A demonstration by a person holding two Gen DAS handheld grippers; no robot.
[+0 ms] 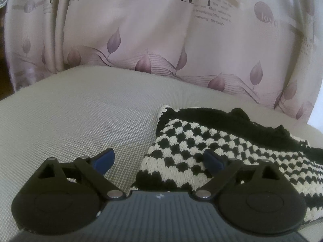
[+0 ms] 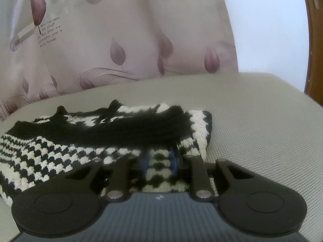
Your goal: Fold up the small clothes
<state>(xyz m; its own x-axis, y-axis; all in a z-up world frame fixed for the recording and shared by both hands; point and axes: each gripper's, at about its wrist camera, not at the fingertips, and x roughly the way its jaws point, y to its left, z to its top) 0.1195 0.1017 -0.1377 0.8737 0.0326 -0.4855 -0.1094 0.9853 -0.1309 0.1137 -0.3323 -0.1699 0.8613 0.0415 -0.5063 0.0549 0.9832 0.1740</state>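
A small black-and-white checked knit garment [image 1: 181,141] lies on a beige woven surface [image 1: 80,121]. My left gripper [image 1: 159,159] is open; its jaws straddle the garment's near left corner, the right blue pad [image 1: 213,159] over the knit, the left pad [image 1: 105,160] over bare surface. In the right wrist view the garment [image 2: 60,151] has a black ribbed band [image 2: 131,129] across its top. My right gripper [image 2: 160,161] is nearly closed on a fold of the checked knit at the garment's right side, the blue pads [image 2: 173,159] pressing the fabric.
A pink curtain [image 1: 161,40] with purple leaf prints hangs behind the surface, also in the right wrist view [image 2: 121,40]. A brown wooden frame [image 2: 315,40] stands at the far right, with a white wall [image 2: 268,30] beside it.
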